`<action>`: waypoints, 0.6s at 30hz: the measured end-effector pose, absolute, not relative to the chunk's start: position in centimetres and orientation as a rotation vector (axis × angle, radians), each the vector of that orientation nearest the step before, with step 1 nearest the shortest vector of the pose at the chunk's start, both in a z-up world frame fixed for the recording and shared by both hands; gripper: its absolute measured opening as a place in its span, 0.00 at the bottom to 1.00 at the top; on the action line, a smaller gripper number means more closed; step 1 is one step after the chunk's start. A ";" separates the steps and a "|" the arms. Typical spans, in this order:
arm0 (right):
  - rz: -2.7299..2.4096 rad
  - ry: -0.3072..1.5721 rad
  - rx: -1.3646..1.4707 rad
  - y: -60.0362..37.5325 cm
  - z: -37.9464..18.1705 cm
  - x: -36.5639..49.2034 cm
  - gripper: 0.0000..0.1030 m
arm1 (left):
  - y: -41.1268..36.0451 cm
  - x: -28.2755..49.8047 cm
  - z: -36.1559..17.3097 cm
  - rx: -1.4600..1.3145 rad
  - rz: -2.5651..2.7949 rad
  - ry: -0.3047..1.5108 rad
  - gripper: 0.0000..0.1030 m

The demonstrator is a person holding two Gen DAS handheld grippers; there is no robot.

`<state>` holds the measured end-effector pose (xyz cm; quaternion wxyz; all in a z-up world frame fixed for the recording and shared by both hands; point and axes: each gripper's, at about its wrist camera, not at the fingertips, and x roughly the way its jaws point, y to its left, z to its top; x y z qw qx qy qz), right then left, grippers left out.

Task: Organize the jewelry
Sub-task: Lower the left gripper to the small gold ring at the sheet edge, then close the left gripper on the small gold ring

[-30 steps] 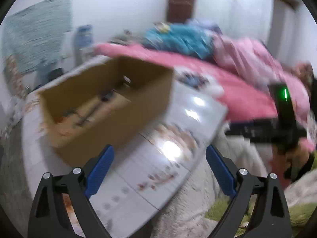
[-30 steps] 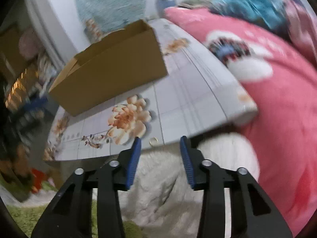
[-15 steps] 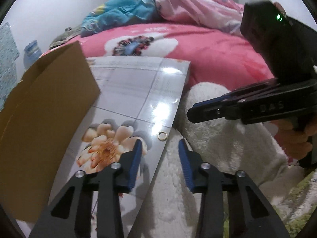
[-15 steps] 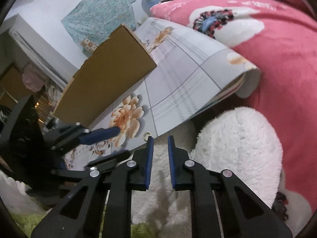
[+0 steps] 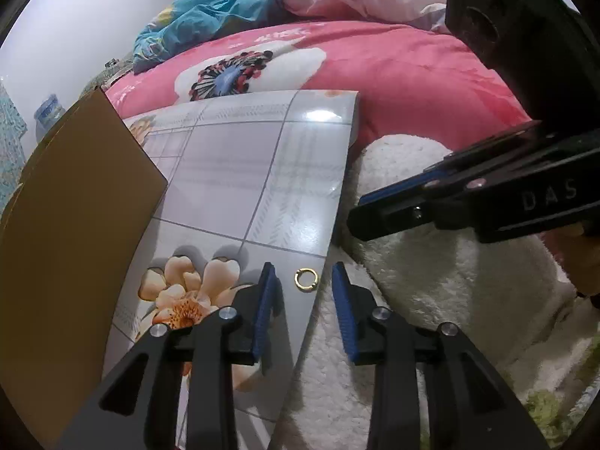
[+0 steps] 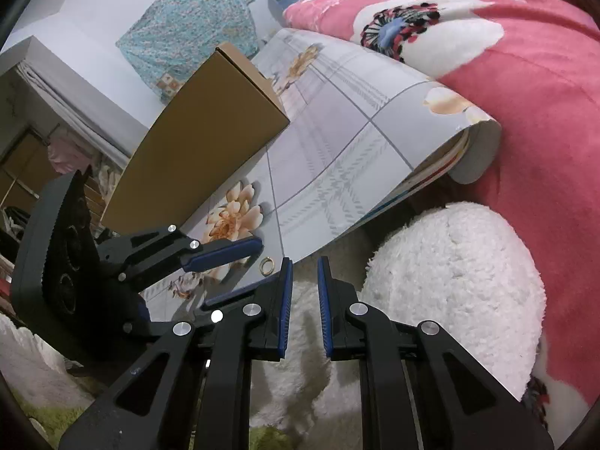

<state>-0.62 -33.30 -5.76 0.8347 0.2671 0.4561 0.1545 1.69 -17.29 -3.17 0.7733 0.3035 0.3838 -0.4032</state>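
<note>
gold ring (image 5: 306, 279) — between left gripper (image 5: 302, 273) tips, untouched | jaws narrowed, just closing | right gripper (image 6: 302, 268) narrow, empty

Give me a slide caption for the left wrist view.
Left gripper poised over a small gold ring at the floral mat's edge, jaws apart around it.

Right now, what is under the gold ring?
The gold ring lies on the glossy flower-print sheet, near its edge. Beyond that edge is white fluffy fabric. What supports the sheet beneath the ring is covered and cannot be seen.
</note>
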 end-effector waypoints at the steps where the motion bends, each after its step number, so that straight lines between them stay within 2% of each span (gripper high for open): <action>1: 0.327 0.967 0.563 -33.3 -5.8 -0.6 0.13 | -17.4 1.7 -3.2 0.666 -0.872 0.827 0.27; 18: 0.329 0.967 0.561 -33.4 -5.8 -0.5 0.13 | -17.3 1.2 -3.0 0.680 -0.900 0.810 0.11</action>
